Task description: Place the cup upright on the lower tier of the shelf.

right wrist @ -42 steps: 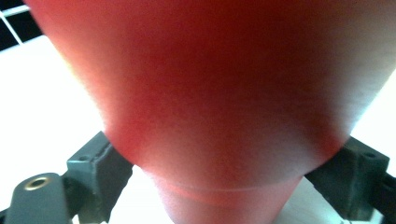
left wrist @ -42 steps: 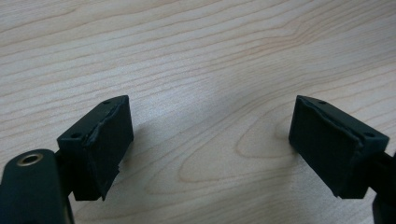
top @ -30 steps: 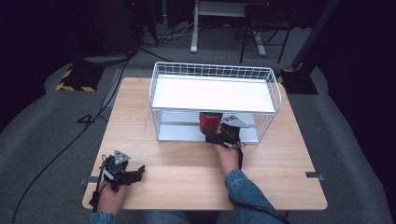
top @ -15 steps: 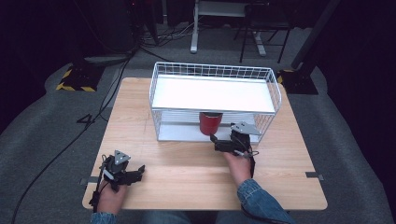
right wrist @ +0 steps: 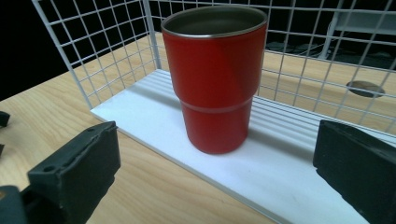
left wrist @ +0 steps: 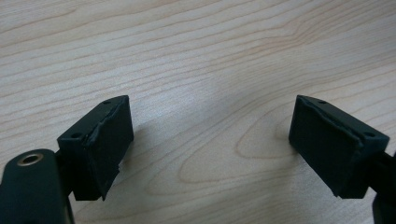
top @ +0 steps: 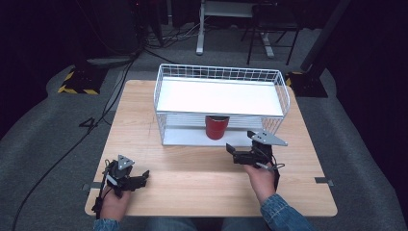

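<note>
A red metal cup (top: 216, 127) (right wrist: 215, 79) stands upright on the white lower shelf (top: 185, 136) (right wrist: 289, 182) of a wire rack (top: 221, 77). My right gripper (top: 234, 154) sits on the table just in front of the rack, to the right of the cup. It is open, and its fingers (right wrist: 79, 168) stand wide apart, short of the cup and holding nothing. Near the table's front left corner my left gripper (top: 139, 179) (left wrist: 210, 140) hangs open over bare wood.
The rack's white upper shelf (top: 221, 96) overhangs the cup, and wire mesh (right wrist: 322, 51) closes in the back and sides. The wooden table (top: 192, 168) has free room between the two grippers. A cable (top: 62, 154) trails off to the left over the grey floor.
My right gripper has pulled back from the lower shelf toward the person, leaving the red cup standing there. The left gripper has not moved.
</note>
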Demonstrator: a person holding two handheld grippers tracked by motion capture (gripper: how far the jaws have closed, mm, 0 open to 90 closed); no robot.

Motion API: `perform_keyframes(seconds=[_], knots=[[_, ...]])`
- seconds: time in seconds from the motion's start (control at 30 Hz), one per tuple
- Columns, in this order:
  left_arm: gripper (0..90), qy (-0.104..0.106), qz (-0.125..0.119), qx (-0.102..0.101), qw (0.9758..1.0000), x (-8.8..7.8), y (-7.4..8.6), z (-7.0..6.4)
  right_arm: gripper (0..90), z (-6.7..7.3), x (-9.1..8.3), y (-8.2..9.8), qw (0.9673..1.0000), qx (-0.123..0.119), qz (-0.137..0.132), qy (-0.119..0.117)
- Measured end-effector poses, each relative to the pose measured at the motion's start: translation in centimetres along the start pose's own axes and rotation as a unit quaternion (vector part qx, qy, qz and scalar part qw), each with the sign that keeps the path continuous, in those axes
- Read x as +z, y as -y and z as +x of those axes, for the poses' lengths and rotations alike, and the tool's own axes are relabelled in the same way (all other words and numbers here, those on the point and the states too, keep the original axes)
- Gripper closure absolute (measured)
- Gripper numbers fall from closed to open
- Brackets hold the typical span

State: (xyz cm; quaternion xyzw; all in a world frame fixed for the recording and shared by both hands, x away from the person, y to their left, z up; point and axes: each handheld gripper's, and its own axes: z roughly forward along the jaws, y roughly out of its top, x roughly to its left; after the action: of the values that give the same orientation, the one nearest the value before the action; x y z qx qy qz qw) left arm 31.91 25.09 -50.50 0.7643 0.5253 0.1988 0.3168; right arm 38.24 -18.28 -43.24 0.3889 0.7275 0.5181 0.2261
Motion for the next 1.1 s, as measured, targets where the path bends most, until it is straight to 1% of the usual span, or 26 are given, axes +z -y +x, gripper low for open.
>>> perform_keyframes(seconds=[0.03, 0.07, 0.2, 0.23, 0.33, 0.5, 0.57, 0.73, 0.8, 0.83, 0.9, 0.97, 1.03, 1.1], knots=[[14.4, 0.0, 0.0, 0.0, 1.0, 0.0, 0.0, 0.0, 1.5, -0.1, -0.4, 0.0, 1.0, 0.002, 0.003, 0.0], [14.4, 0.0, 0.0, 0.0, 1.0, 0.0, 0.0, 0.0, 1.7, -0.3, -0.8, 0.0, 1.0, -0.003, 0.003, 0.001], [14.4, 0.0, 0.0, 0.0, 1.0, 0.0, 0.0, 0.0, 3.0, -1.0, -2.3, 0.1, 0.9999, -0.002, 0.01, 0.006], [14.4, 0.0, 0.0, 0.0, 1.0, 0.0, 0.0, 0.0, 3.3, -1.1, -2.6, 0.2, 0.9999, -0.006, 0.01, 0.008], [14.4, 0.0, 0.0, 0.001, 1.0, 0.0, 0.0, 0.0, 4.3, -1.8, -3.8, 0.4, 0.9995, -0.019, 0.016, 0.018], [14.3, 0.0, 0.0, 0.0, 1.0, 0.0, 0.0, 0.0, 5.8, -3.0, -5.4, 1.0, 0.9983, -0.028, 0.032, 0.039], [14.3, 0.0, 0.0, 0.0, 1.0, 0.0, 0.0, 0.0, 7.4, -3.6, -6.1, 1.5, 0.9976, -0.028, 0.044, 0.046], [14.3, 0.0, 0.0, 0.0, 1.0, 0.0, 0.0, 0.0, 12.8, -4.5, -7.5, 2.8, 0.9962, -0.031, 0.054, 0.06], [14.4, 0.0, 0.0, 0.0, 1.0, 0.0, 0.0, 0.0, 14.7, -4.9, -7.9, 3.5, 0.9959, -0.032, 0.057, 0.063], [14.3, 0.0, 0.0, 0.0, 1.0, 0.0, 0.0, 0.0, 15.2, -5.2, -8.1, 3.9, 0.9959, -0.028, 0.06, 0.061], [14.3, 0.0, 0.0, 0.001, 1.0, 0.0, 0.0, 0.0, 15.3, -5.6, -8.5, 4.5, 0.9956, -0.026, 0.063, 0.064], [14.4, 0.0, 0.0, 0.001, 1.0, 0.0, 0.0, 0.0, 15.4, -6.0, -9.1, 5.3, 0.9946, -0.025, 0.07, 0.073], [14.3, 0.0, 0.0, 0.001, 1.0, 0.0, 0.0, 0.0, 15.5, -6.4, -9.5, 5.9, 0.9944, -0.02, 0.074, 0.073], [14.3, 0.0, 0.0, 0.001, 1.0, 0.0, 0.0, 0.0, 15.5, -6.9, -10.0, 6.6, 0.9933, -0.016, 0.082, 0.079]])
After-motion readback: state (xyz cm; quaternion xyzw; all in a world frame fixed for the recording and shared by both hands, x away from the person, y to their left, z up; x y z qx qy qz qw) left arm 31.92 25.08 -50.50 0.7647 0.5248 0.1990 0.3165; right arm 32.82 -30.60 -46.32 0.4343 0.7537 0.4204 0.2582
